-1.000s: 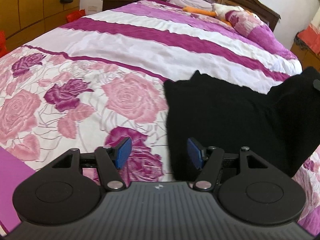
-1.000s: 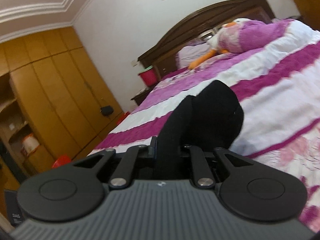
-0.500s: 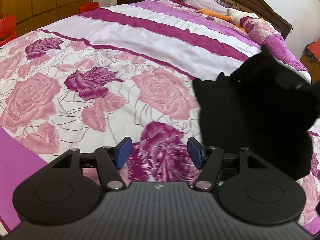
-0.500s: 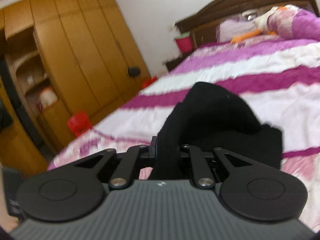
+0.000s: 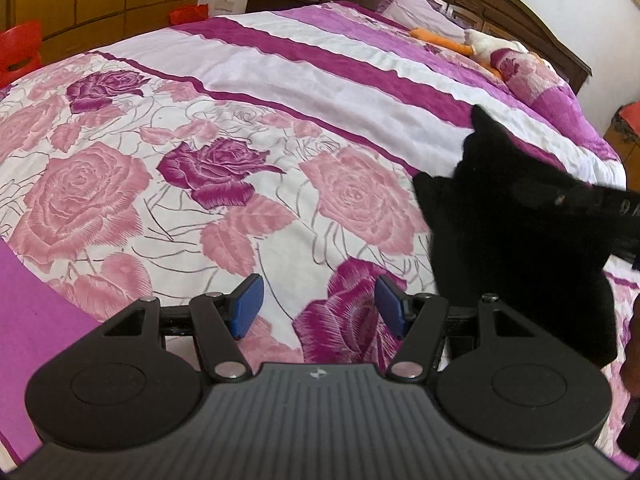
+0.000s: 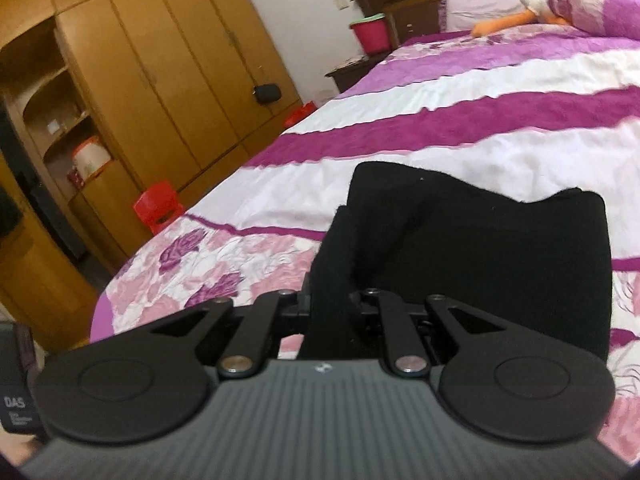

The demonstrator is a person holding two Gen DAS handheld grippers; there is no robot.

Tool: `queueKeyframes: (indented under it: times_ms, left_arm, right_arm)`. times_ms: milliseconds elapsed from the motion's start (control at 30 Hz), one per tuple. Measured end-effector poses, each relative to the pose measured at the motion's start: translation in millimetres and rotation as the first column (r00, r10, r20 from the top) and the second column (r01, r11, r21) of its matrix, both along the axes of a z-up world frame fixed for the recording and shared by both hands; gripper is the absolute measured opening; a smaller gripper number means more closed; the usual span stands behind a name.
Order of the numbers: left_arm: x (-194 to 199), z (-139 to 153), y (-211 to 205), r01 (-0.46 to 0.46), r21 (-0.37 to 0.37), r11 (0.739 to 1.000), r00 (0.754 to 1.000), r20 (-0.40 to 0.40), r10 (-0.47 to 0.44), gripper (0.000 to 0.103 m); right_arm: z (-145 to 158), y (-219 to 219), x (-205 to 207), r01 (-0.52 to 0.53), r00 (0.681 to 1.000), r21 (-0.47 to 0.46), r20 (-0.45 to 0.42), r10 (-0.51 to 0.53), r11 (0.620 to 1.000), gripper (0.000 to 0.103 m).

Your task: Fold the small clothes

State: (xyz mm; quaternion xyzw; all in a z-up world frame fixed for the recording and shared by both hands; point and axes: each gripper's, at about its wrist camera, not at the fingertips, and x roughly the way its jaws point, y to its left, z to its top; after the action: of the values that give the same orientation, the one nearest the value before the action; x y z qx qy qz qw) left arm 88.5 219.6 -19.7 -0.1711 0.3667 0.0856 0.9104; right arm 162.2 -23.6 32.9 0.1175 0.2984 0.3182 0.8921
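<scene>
A small black garment (image 5: 516, 240) lies on the floral bedspread (image 5: 200, 168) at the right of the left wrist view. My left gripper (image 5: 318, 306) is open and empty, hovering over the bedspread just left of the garment. My right gripper (image 6: 330, 304) is shut on an edge of the black garment (image 6: 480, 248) and holds it folded over the rest of the cloth, low over the bed. Its fingertips are hidden by the fabric. The right gripper shows in the left wrist view (image 5: 592, 204) as a dark blurred shape above the garment.
The bed has a pink-and-purple striped cover (image 6: 500, 112), pillows and a soft toy (image 5: 480, 46) near the wooden headboard. A wooden wardrobe (image 6: 160, 60), a red stool (image 6: 158, 206) and a nightstand with a red bucket (image 6: 370, 36) stand beside the bed.
My right gripper has carried the garment's edge across and down, folding it over itself. My left gripper has shifted left, away from the garment, and stays open.
</scene>
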Motion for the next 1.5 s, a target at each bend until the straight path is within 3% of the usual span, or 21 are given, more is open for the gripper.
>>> queueKeyframes:
  times_ms: [133,233,333,533,700,867,1067,1333,1467,1500]
  left_arm:
    - [0.6,1.7,1.5,-0.003,0.003,1.0,1.0,0.001,0.003,0.067]
    - [-0.2,5.3,1.0,0.007,0.012,1.0,1.0,0.006,-0.007,0.067]
    - [-2.0,12.4,-1.3,0.012,0.02,1.0,1.0,0.021,-0.012,0.067]
    - [-1.2,34.4,-12.2,0.049,0.006,0.999,0.996,0.079,-0.049,0.067]
    - [5.7,49.7,-35.2,0.109,0.0,0.994,0.985,0.134,-0.108,0.067]
    - [20.5,40.0,-61.4,0.171,-0.01,0.985,0.979,0.112,-0.169,0.067]
    - [28.0,-1.5,-75.4,0.181,0.04,0.983,0.983,-0.02,-0.181,0.068]
    - [16.5,-9.1,-70.2,0.211,0.059,0.976,0.977,-0.009,-0.211,0.07]
    - [21.8,1.6,-63.1,0.218,-0.001,0.976,0.975,0.033,-0.218,0.071]
    - [25.1,2.7,-59.1,0.219,-0.029,0.975,0.975,0.045,-0.218,0.072]
  right_arm:
    - [-18.8,30.5,6.3,-0.013,0.998,-0.115,-0.055,0.007,0.993,0.018]
    - [-31.2,33.3,7.8,-0.012,0.994,-0.104,-0.109,0.0,0.995,0.021]
    - [-16.7,25.0,-3.5,0.007,0.995,-0.079,-0.097,-0.014,0.997,0.026]
    - [25.5,-18.3,-28.7,0.025,0.997,0.012,-0.075,-0.024,1.0,0.027]
    - [35.6,-52.6,-40.2,0.103,0.992,-0.056,-0.063,-0.107,0.993,0.027]
    - [15.8,-81.9,-47.2,0.189,0.977,-0.146,-0.074,-0.201,0.971,0.027]
    - [-21.1,-91.6,-53.2,0.195,0.969,-0.135,-0.126,-0.212,0.972,0.027]
    - [-42.7,-95.0,-65.1,0.179,0.973,-0.107,-0.126,-0.192,0.978,0.024]
    - [-35.3,-106.9,-68.5,0.22,0.969,-0.017,-0.115,-0.22,0.975,0.026]
    - [-33.5,-111.4,-69.3,0.242,0.965,0.017,-0.108,-0.239,0.97,0.04]
